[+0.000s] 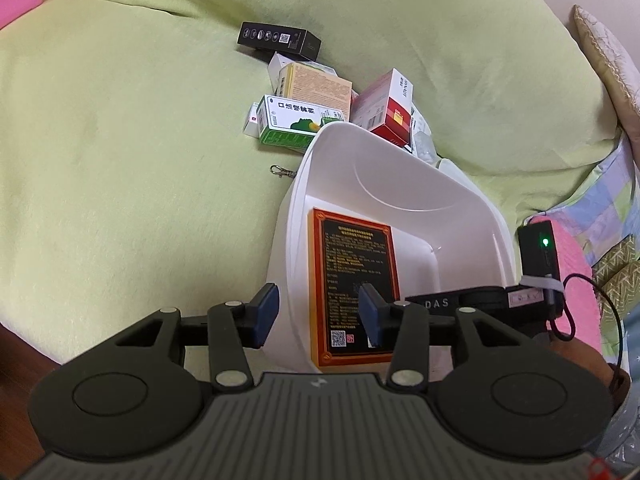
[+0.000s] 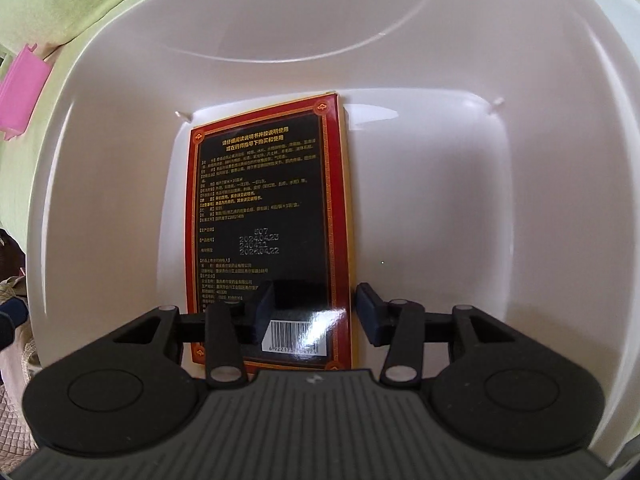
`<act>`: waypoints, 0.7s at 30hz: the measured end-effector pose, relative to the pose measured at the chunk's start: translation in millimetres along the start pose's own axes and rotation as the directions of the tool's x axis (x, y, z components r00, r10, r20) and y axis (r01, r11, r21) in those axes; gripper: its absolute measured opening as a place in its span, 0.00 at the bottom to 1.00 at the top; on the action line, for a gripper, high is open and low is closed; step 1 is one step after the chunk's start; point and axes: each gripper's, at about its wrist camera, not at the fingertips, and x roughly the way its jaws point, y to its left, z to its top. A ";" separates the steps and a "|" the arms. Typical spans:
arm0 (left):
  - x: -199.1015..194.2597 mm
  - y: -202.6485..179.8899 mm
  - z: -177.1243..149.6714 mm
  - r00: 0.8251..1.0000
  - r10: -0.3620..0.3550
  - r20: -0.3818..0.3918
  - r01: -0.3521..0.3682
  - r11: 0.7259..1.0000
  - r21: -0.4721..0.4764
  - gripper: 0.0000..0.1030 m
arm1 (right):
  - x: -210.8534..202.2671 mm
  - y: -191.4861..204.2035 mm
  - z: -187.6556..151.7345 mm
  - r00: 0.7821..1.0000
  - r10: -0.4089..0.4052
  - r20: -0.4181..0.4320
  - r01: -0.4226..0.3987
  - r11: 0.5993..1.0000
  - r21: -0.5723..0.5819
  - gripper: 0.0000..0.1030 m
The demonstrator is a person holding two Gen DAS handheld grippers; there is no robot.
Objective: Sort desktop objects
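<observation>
Black-and-red box (image 2: 272, 216) flat in white basin (image 2: 460, 128), long axis running away from right gripper (image 2: 314, 314), both grippers' jaws apart, empty, left gripper (image 1: 318, 316)

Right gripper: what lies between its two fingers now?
In the right wrist view, the right gripper is open over the red-and-black box's barcode end, which lies flat in the white bin.

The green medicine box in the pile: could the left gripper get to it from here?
Probably yes. The left gripper is open and empty, and the green medicine box lies at the pile's near edge beside the white bin, with only bare cloth ahead of it.
</observation>
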 end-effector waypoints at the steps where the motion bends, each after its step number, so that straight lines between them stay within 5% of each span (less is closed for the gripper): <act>1: -0.1 0.6 0.0 1.000 -0.001 0.001 0.001 1.000 -0.001 0.48 | 0.6 1.8 0.6 1.000 0.002 -0.001 -0.002 1.000 0.003 0.41; 21: 7.4 2.2 -1.1 1.000 -0.002 -0.015 0.002 1.000 0.004 0.48 | -4.7 18.7 -10.4 0.999 0.048 -0.006 -0.048 0.999 -0.004 0.40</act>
